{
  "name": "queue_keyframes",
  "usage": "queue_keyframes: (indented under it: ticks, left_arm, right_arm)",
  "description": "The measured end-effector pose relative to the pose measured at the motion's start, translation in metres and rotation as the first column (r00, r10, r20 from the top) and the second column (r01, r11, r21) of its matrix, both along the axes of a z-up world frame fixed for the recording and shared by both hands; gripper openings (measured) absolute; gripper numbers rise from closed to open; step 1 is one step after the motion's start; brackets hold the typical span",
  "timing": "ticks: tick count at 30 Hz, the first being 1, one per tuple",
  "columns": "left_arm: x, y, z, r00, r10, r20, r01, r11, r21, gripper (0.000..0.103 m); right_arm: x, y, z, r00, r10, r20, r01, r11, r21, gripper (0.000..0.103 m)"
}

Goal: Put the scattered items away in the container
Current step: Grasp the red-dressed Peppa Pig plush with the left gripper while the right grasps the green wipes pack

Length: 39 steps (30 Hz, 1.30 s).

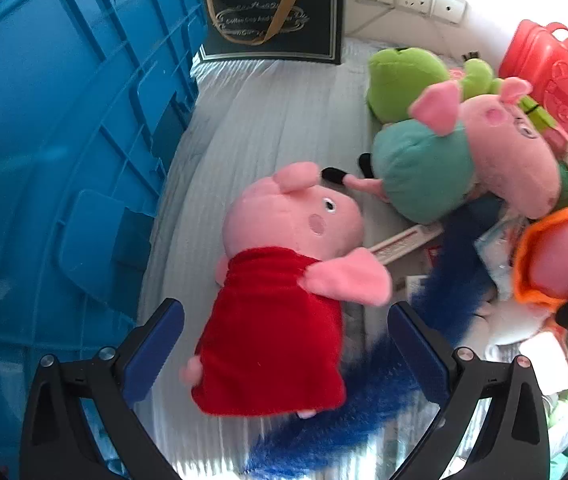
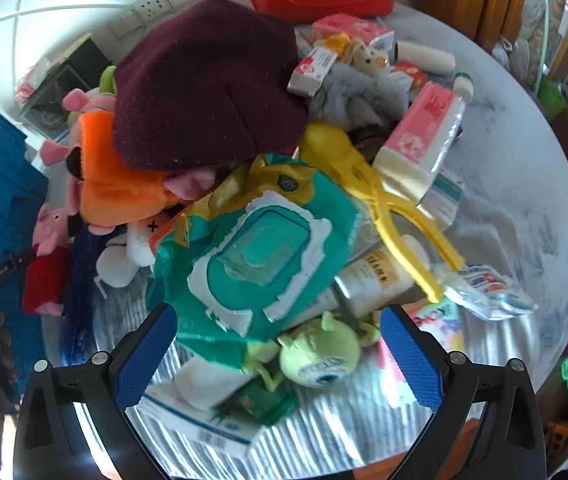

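Red-dress pig plush (image 1: 280, 300) btwn spread left tongs (image 1: 284, 356), head pointing away.

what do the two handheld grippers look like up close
Both match: the left gripper and right gripper have glossy black plastic arms with triangular cut-outs and round silver screw heads at the joints. Each of the jaws is faced with a flat, rectangular blue pad; on the right gripper the knurled, diamond-textured pads show clearly. No cables are visible in either wrist view.
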<state>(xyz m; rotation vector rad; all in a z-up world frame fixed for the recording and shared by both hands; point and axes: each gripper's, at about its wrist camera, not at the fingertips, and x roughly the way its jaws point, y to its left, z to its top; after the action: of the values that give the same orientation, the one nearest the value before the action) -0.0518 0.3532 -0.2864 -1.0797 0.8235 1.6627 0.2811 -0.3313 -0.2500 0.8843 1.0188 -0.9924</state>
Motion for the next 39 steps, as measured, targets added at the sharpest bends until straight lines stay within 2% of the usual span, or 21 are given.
queue_keyframes:
  ticks: [4, 6, 11, 21, 22, 24, 27, 33, 39]
  left_arm:
    - [-0.006, 0.005, -0.015, 1.0, -0.003, 0.005, 0.003, 1.0, -0.019, 0.103]
    - [-0.007, 0.007, -0.022, 1.0, -0.008, -0.006, 0.008, 1.0, -0.029, 0.103]
    - [-0.007, 0.015, -0.042, 0.999, -0.032, -0.04, 0.029, 0.998, -0.063, 0.103]
    - [-0.014, 0.026, -0.069, 1.0, -0.002, 0.013, 0.004, 0.994, -0.107, 0.103]
    - [-0.013, 0.026, -0.072, 1.0, -0.007, 0.017, 0.009, 0.993, -0.115, 0.101]
    - [-0.01, 0.027, -0.074, 1.0, -0.022, 0.007, 0.023, 0.992, -0.128, 0.087]
    - [-0.01, 0.024, -0.073, 1.0, -0.023, 0.014, 0.025, 0.993, -0.119, 0.082]
    - [-0.014, 0.016, -0.064, 0.999, 0.001, 0.043, 0.003, 0.996, -0.088, 0.076]
    - [-0.007, 0.006, -0.046, 1.0, 0.004, 0.023, -0.003, 0.999, -0.042, 0.075]
  right_arm:
    - [0.012, -0.01, -0.012, 0.999, -0.045, 0.017, 0.044, 0.998, 0.032, 0.103]
    - [0.014, -0.016, -0.019, 0.992, -0.113, 0.053, 0.109, 0.991, 0.073, 0.103]
    - [0.017, -0.032, -0.037, 0.958, -0.285, 0.025, 0.279, 0.951, 0.132, 0.103]
    - [0.035, -0.051, -0.055, 0.93, -0.366, 0.023, 0.355, 0.915, 0.192, 0.103]
    - [0.036, -0.051, -0.055, 0.929, -0.37, 0.025, 0.359, 0.913, 0.194, 0.103]
    - [0.039, -0.051, -0.053, 0.933, -0.36, 0.014, 0.353, 0.919, 0.174, 0.102]
    - [0.043, -0.048, -0.046, 0.943, -0.334, 0.007, 0.329, 0.932, 0.151, 0.088]
    - [0.036, -0.039, -0.037, 0.951, -0.309, -0.001, 0.307, 0.943, 0.131, 0.081]
    - [0.021, -0.028, -0.03, 0.962, -0.268, 0.049, 0.26, 0.956, 0.135, 0.075]
